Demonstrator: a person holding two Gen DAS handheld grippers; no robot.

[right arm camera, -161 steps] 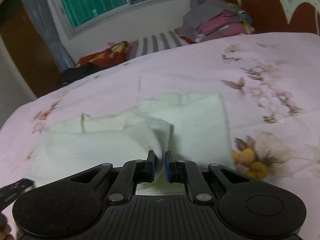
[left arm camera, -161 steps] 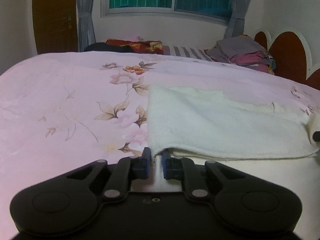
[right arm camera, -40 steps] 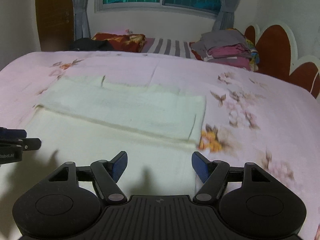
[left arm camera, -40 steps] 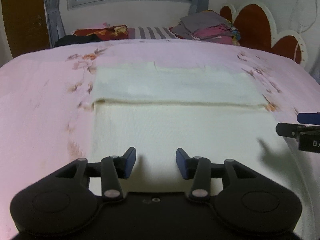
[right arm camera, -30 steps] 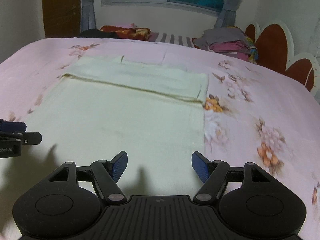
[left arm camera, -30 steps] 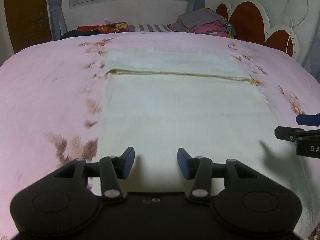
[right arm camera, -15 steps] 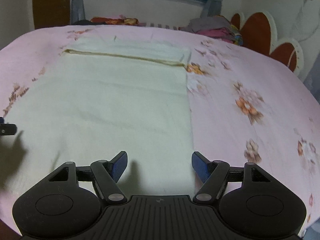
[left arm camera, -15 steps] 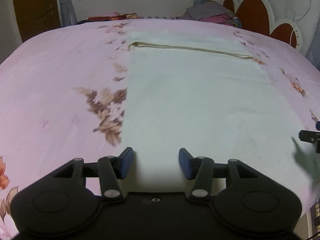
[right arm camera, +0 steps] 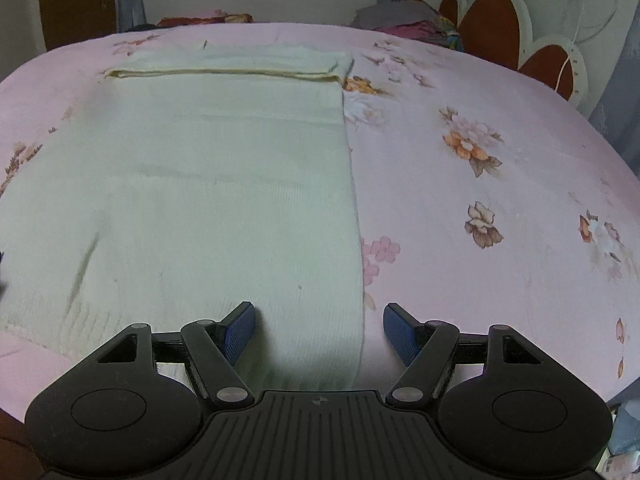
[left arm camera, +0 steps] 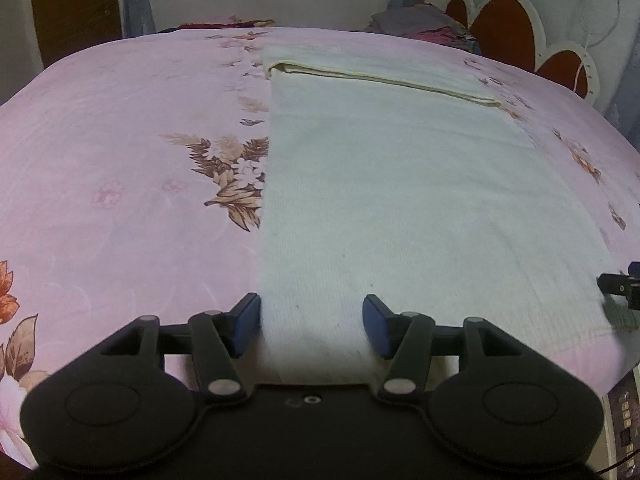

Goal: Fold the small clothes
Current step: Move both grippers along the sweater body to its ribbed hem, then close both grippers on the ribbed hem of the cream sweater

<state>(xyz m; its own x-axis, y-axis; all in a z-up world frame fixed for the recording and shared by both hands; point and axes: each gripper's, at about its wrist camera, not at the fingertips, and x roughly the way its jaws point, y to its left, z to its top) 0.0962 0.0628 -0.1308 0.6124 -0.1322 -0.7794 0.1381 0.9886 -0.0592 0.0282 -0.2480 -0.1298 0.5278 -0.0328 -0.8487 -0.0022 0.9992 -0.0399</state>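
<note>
A cream-white cloth (left arm camera: 400, 184) lies flat on the pink floral bedspread (left arm camera: 120, 160), its far end folded back over itself in a band (left arm camera: 380, 70). My left gripper (left arm camera: 311, 322) is open and empty over the cloth's near left corner. My right gripper (right arm camera: 317, 330) is open and empty over the cloth's (right arm camera: 208, 184) near right corner, with the cloth's right edge running between its fingers. The right gripper's tip shows at the right edge of the left wrist view (left arm camera: 620, 286).
A pile of folded clothes (right arm camera: 404, 16) sits at the far end of the bed, beside a red and white scalloped headboard (right arm camera: 512, 36). Pillows (right arm camera: 204, 20) lie under the window. The bed's near edge is just below both grippers.
Both grippers let go of the cloth after folding its end away, opened, and drew back toward the near edge of the bed. They now sit at the cloth's near corners.
</note>
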